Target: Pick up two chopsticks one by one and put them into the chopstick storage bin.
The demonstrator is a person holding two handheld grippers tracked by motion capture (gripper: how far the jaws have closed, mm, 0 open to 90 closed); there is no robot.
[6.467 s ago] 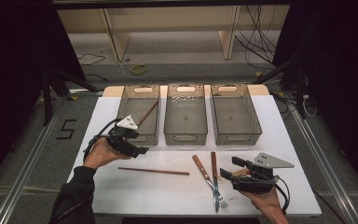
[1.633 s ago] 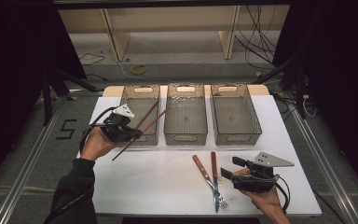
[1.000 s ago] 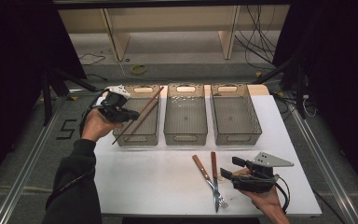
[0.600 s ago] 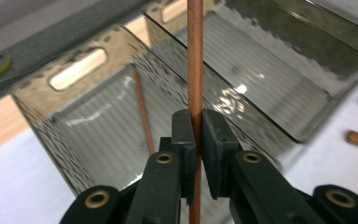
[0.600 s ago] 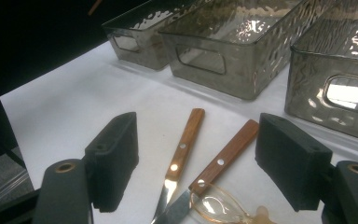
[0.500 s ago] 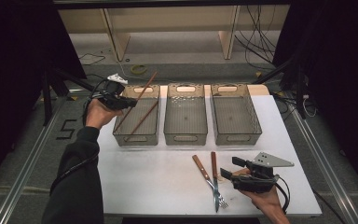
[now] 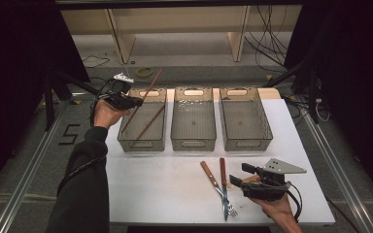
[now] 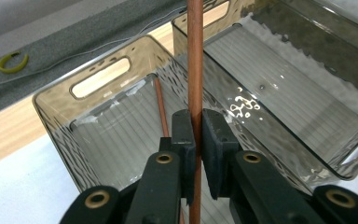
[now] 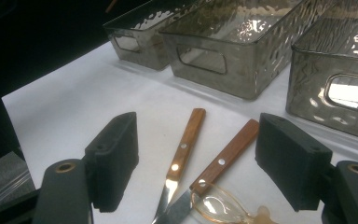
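left gripper (image 8: 195,140): jaws clamped on a thin reddish-brown wooden chopstick (image 8: 195,60), held over the far left corner of the left smoky clear plastic bin (image 7: 143,141).
held chopstick: in the high view it slants from the gripper (image 7: 126,101) up past the bin's far rim.
second chopstick (image 7: 149,124): lies slanted inside that same left bin.
right gripper (image 9: 196,158): jaws wide apart, nothing between the pads, resting low over the white table (image 7: 165,189) near its front edge.
cutlery: a wooden-handled knife (image 9: 182,154) and a wooden-handled fork (image 9: 223,161) lie side by side on the table just ahead of the right gripper.
other bins: the middle bin (image 7: 193,138) and right bin (image 7: 245,138) stand beside the left one.
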